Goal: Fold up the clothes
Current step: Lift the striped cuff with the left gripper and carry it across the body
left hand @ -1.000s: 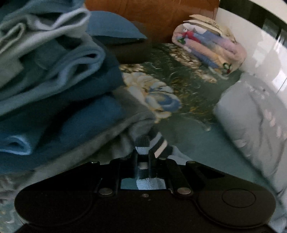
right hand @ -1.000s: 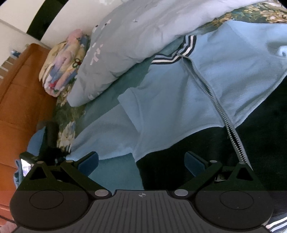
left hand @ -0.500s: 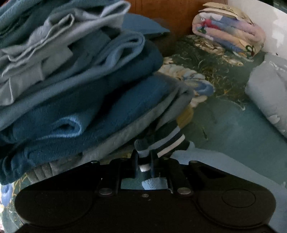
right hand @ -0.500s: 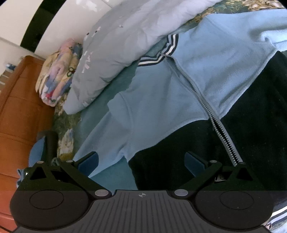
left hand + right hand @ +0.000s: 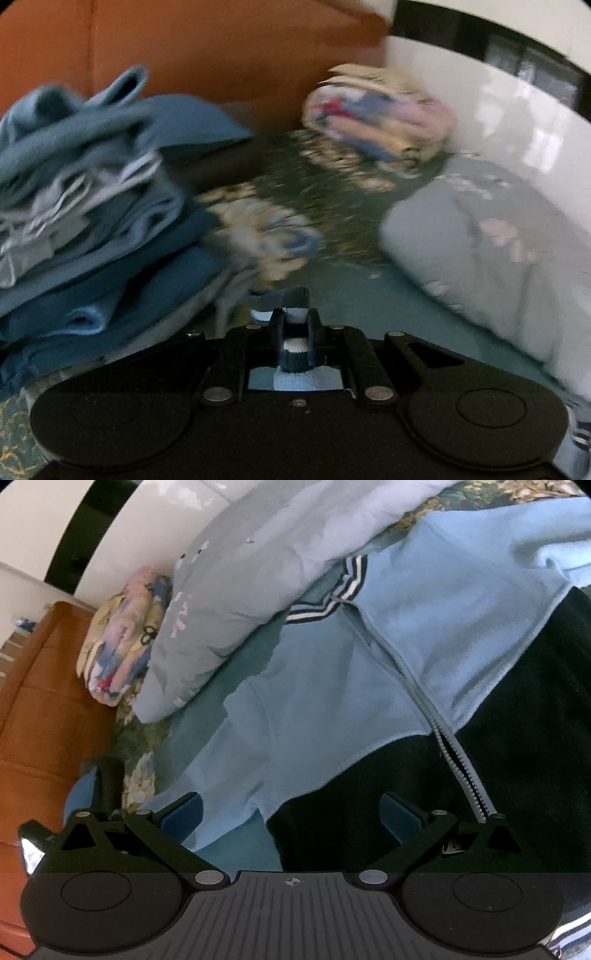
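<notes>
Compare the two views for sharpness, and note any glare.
Left wrist view: motion-smeared, the stack of folded clothes and floral bedspread streaked; glare on the white wall. Right wrist view: mostly sharp, zipper teeth on the blue jacket crisp.

The left wrist view looks low and forward over the bed towards the orange wooden headboard. The right wrist view looks down, close above the light blue zip jacket. Both share the rolled multicoloured quilt.
</notes>
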{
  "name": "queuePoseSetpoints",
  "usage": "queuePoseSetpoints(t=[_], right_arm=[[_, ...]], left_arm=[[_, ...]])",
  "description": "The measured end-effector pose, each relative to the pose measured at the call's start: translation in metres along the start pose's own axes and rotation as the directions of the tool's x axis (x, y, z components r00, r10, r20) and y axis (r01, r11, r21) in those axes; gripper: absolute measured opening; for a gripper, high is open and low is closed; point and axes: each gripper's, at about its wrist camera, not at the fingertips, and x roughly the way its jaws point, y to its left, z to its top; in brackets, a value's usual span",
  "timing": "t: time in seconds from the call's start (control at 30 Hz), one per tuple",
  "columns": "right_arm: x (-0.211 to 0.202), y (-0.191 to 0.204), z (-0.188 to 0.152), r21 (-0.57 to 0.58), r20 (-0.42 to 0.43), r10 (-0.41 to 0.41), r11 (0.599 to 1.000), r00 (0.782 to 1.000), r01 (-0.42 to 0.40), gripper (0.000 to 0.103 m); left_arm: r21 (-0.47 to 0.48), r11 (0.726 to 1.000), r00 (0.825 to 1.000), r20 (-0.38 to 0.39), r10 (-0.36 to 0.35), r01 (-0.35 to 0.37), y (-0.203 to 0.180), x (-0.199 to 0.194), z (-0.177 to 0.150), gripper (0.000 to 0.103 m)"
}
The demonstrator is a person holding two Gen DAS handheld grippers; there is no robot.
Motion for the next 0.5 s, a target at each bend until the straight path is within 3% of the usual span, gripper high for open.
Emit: queuePoseSetpoints(t=[0.27, 0.5], right_arm=[[-0.011, -0.019, 0.011, 0.014, 0.008, 0.062, 0.998, 0.998, -0.062, 0.103], [-0.044, -0.06, 0.044, -0.002, 0.012, 0.12, 0.993, 0.993, -0.12, 0.103]], left_arm=[[0.12, 0.978, 0.982, 0.065, -0.178, 0.17, -0.067, -0.05, 0.009, 0.009], [0.169, 0.946, 0.954, 0.072, -0.29, 0.275, -0.148, -0.104, -0.011, 0.009]])
